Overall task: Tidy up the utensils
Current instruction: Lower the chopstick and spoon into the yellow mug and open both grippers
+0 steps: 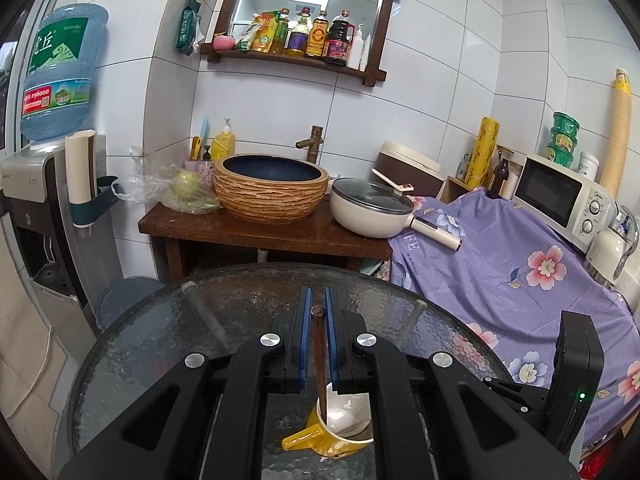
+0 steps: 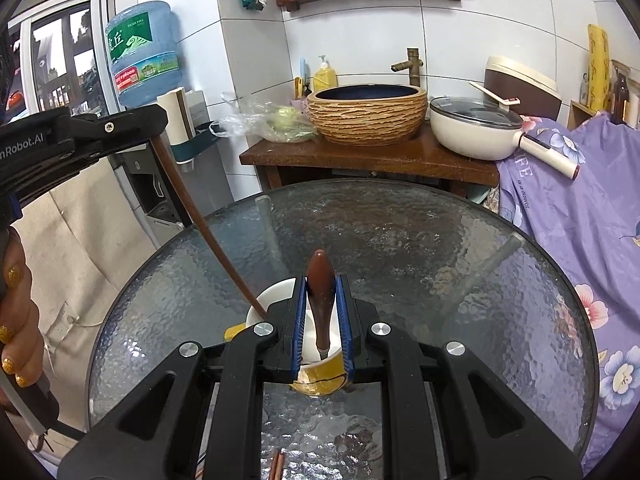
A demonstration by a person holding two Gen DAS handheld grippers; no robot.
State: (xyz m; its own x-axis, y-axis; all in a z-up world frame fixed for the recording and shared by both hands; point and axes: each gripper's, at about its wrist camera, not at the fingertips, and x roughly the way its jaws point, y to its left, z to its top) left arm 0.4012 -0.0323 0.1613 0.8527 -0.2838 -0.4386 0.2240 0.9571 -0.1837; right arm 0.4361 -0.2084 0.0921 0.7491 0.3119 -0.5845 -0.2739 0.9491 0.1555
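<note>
blue jug (image 1: 60, 76) "tiger hill", microwave (image 1: 560, 196) "midea"

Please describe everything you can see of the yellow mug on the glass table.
The yellow mug is ceramic-looking, glossy yellow outside and white inside, with a yellow handle on its side. It stands upright on the round textured glass table. A thin dark brown stick, held by the shut left gripper, reaches down into it. The right gripper is shut on a brown-handled utensil whose lower end also points into the mug.
</note>
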